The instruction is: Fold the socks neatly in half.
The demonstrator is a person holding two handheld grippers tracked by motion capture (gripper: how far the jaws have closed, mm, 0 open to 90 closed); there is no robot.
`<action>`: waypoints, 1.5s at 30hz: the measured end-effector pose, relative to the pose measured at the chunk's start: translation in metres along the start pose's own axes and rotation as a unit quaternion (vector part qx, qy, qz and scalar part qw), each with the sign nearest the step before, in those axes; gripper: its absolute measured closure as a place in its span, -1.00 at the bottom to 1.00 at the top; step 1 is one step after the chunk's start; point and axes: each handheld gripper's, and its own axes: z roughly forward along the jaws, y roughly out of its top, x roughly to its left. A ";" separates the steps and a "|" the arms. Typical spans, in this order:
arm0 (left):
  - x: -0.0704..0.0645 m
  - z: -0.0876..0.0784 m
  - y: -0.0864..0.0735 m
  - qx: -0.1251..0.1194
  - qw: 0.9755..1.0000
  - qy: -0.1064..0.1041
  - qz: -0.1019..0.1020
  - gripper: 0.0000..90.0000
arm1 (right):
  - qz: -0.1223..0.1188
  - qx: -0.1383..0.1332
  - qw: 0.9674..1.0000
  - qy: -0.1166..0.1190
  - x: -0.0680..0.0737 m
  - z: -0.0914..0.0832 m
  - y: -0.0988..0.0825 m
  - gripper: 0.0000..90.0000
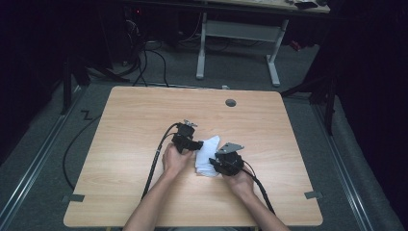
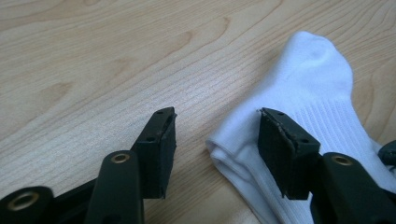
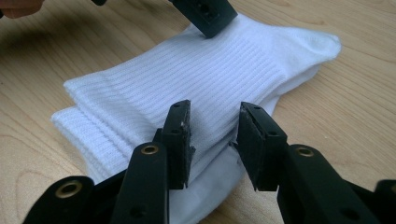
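Two tongs sit over one folded white sock [image 1: 206,155] near the middle of my desk [image 1: 125,144]. On the left, my left tongs [image 2: 215,140] stand partly open with nothing pinched: one pad rests over bare wood, the other hangs above the sock's folded edge (I can't tell if it touches). On the right, my right tongs [image 3: 214,140] are also parted, both pads set down on the ribbed cuff, a ridge of fabric between them, not clamped.
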 end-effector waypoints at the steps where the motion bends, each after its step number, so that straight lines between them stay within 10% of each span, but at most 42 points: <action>1: 0.001 0.000 0.000 0.002 1.000 -0.002 -0.001 0.08 | 0.000 0.000 1.000 0.001 0.000 0.000 0.000 0.44; 14: -0.002 0.001 -0.001 0.007 0.999 -0.025 0.024 0.52 | -0.010 0.006 1.000 0.007 0.002 0.002 0.004 0.42; 23: 0.014 0.002 -0.003 -0.004 0.997 -0.077 -0.023 0.80 | -0.004 0.009 1.000 0.013 0.000 0.002 0.004 0.39; 28: 0.014 -0.002 -0.003 -0.006 0.997 -0.075 -0.011 0.85 | 0.008 0.003 1.000 0.016 -0.002 0.002 0.002 0.38; 38: 0.009 -0.015 -0.004 -0.054 0.994 -0.091 -0.019 0.87 | 0.012 -0.052 0.998 0.021 0.009 -0.025 0.016 0.24; 45: 0.008 -0.034 -0.005 -0.087 0.989 -0.118 -0.025 0.87 | 0.019 -0.010 0.999 0.045 0.019 -0.001 0.006 0.25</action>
